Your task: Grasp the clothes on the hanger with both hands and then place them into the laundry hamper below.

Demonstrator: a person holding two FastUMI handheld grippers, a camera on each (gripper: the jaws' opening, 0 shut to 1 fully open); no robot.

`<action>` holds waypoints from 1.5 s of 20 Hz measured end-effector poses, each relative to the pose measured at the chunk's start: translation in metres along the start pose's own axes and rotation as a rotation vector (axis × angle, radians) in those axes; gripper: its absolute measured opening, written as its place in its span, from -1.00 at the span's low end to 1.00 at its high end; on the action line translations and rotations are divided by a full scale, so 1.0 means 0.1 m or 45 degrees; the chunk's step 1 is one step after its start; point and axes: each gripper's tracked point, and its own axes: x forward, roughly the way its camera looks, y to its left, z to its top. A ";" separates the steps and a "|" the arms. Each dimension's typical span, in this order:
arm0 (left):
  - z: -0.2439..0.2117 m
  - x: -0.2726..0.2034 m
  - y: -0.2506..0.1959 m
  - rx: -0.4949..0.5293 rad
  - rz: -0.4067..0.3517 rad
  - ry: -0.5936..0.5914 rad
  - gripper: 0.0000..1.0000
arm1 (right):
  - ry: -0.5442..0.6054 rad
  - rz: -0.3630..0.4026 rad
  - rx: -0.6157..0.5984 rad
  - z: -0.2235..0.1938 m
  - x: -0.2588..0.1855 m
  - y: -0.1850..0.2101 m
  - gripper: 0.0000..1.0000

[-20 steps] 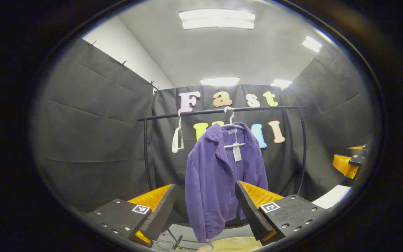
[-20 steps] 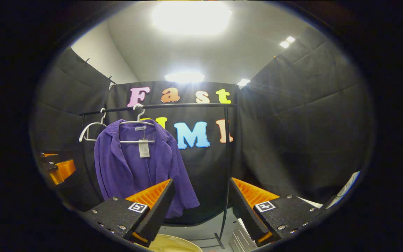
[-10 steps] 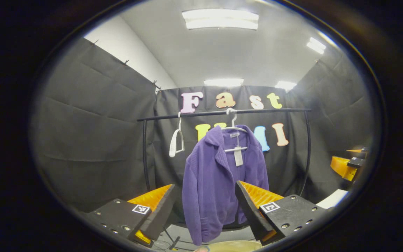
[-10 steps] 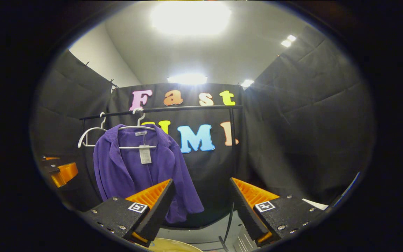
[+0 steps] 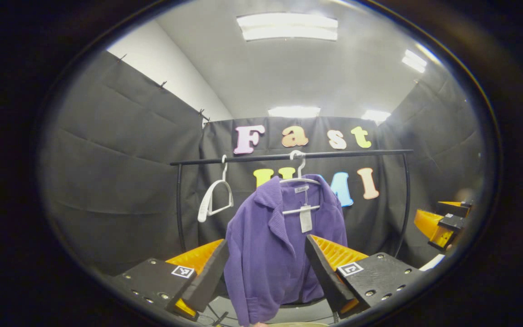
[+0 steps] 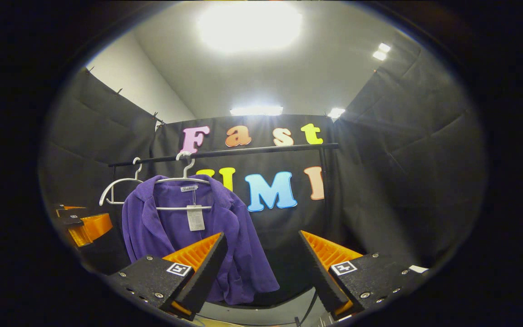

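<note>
Black clothes rail point(image 5: 288, 156) across the back at twelve o'clock; spare white hanger point(image 5: 214, 202) at ten o'clock; ceiling lights point(image 5: 287, 27) above.

Black garment rail point(image 5: 288, 156) spans the booth on two uprights. Two white hangers hook over the bar: an empty hanger point(image 5: 216, 200) on the left, beside it a hanger point(image 5: 298, 179) carrying the purple jacket point(image 5: 275, 254), paper tag point(image 5: 306, 219) dangling at its neck.
</note>
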 end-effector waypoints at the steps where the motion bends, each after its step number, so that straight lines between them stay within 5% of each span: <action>1: 0.01 0.07 -0.03 -0.002 0.007 0.000 1.00 | -0.005 0.022 0.008 0.01 0.09 0.02 0.91; 17: -0.34 1.13 -0.24 0.042 0.159 0.055 1.00 | -0.037 0.282 0.132 -0.06 1.41 0.45 0.89; 30: -0.90 1.65 0.01 0.033 0.425 0.179 0.94 | 0.084 0.451 0.212 -0.55 2.22 0.86 0.90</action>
